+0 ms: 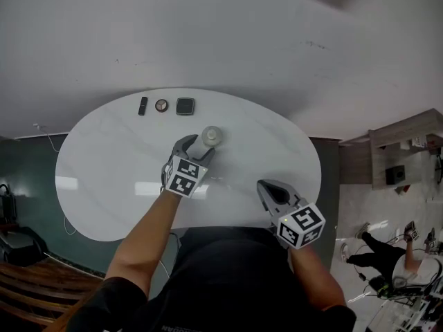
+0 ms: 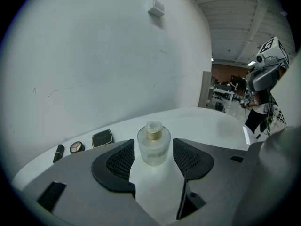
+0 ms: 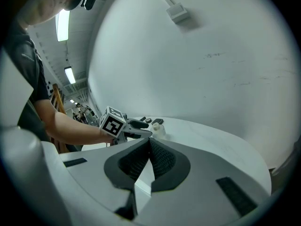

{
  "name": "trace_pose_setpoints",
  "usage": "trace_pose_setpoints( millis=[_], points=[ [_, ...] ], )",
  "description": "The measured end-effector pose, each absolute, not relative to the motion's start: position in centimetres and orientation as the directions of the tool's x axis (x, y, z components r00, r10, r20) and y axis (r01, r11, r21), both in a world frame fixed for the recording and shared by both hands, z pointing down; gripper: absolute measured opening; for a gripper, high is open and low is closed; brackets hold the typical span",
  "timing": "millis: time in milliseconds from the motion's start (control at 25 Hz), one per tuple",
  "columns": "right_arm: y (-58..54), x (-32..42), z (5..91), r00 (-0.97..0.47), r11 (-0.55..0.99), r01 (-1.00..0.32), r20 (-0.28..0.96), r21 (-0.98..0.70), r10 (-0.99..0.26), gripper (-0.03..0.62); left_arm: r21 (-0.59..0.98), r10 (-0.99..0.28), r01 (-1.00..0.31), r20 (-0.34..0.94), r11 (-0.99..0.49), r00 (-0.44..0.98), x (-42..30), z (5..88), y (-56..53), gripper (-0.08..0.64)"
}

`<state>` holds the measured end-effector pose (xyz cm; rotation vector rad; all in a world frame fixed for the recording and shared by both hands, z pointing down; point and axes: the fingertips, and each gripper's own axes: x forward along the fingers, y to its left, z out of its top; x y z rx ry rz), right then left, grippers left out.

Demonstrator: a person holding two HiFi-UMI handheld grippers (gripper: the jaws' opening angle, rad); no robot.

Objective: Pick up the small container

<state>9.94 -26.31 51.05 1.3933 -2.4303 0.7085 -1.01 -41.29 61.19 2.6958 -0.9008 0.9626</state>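
The small container (image 1: 212,136) is a frosted round bottle with a gold neck, standing upright on the white oval table (image 1: 104,171). My left gripper (image 1: 201,144) reaches around it from the near side. In the left gripper view the bottle (image 2: 154,145) stands between the two black pads (image 2: 120,161) with a thin gap on each side, so the jaws are open and not pressing. My right gripper (image 1: 266,185) rests low near the table's front right edge. Its jaws (image 3: 149,142) are shut with nothing between them. From there the container (image 3: 157,130) shows small beyond the left gripper.
At the table's far edge lie a black lipstick (image 1: 142,106), a round compact (image 1: 161,105) and a square black compact (image 1: 185,106). A plain wall stands behind the table. A wooden bench (image 1: 28,289) sits at the lower left, and a person sits on the floor (image 1: 387,254) at the right.
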Motion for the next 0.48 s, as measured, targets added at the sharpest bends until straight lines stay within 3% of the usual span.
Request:
trace_pose_setpoints(
  millis=[480],
  points=[
    [-25.7,11.8,52.2,-0.483,0.376,-0.875,0.474,-0.307,-0.736,-0.006,-0.043,-0.427,-0.537,0.661,-0.842,0.617,1.8,64.3,-43.1,0.33]
  ],
)
